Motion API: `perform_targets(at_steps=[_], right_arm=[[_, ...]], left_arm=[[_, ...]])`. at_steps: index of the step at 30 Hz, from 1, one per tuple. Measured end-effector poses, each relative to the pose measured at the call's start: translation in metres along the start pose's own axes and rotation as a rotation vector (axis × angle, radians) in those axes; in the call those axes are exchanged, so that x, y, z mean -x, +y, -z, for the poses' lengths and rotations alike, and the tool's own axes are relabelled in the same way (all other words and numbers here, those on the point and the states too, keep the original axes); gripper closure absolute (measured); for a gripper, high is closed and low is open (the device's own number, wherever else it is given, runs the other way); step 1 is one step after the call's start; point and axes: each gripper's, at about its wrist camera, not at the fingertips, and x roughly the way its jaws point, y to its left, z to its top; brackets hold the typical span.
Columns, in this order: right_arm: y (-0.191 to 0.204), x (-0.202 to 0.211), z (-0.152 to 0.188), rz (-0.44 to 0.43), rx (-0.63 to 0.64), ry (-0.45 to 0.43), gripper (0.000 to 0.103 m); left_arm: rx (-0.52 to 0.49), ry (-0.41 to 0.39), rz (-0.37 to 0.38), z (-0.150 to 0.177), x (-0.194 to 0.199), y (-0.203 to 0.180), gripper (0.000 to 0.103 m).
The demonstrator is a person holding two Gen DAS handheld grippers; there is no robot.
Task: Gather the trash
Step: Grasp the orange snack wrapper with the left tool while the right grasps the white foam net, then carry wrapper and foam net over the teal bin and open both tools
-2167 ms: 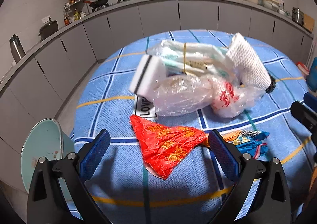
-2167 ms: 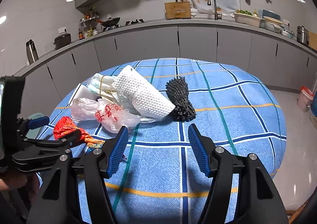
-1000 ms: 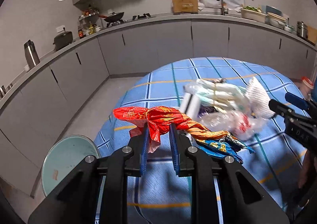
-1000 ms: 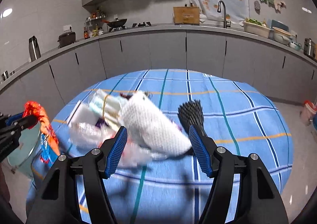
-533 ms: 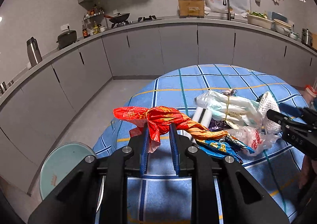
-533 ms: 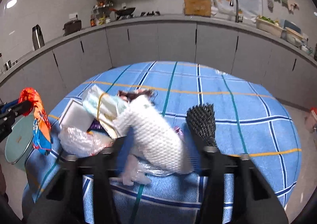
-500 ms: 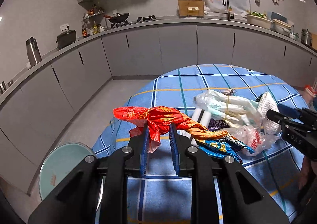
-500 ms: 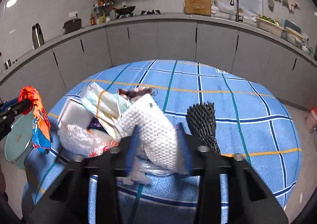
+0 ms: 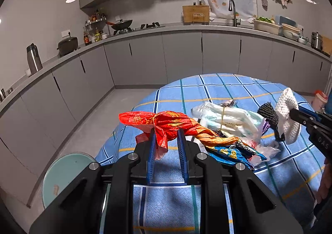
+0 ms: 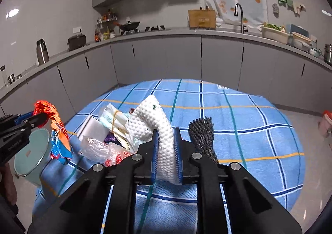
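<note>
- Two grippers in view, both loaded; left gripper point(image 9: 165, 133) clamped on red foil wrapper point(image 9: 166, 123), held above table edge; blue-and-orange wrapper point(image 9: 228, 151) trails off its right end
- Right gripper point(image 10: 166, 132) jaws have just been closing, now pinched on white foam net point(image 10: 154, 122); net lifted, top bent over to the left
- Rest of trash on blue checked tablecloth point(image 10: 249, 130): black foam net point(image 10: 202, 134) just right of the white one; banded packet bundle point(image 10: 114, 120) and clear plastic bag point(image 10: 97, 147) to its left
- Teal bin point(image 9: 66, 169) on floor beside table, below left gripper

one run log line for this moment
left gripper: shut on red wrapper | right gripper: just closed on white foam net | bin: nothing dropped yet
</note>
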Motion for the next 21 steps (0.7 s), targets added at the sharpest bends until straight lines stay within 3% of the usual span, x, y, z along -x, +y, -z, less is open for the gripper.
perform_targets(at_steps=[8,21], right_arm=[[0.009,0.014,0.0,-0.002,-0.006,-0.027,0.088],[0.056,0.013,-0.008,-0.075,0.051,-0.037,0.088]], left_arm=[[0.003,-0.023,-0.041,0.002,0.013,0.009,0.082],[0.043,-0.032,-0.071,0.003,0.02,0.036,0.082]])
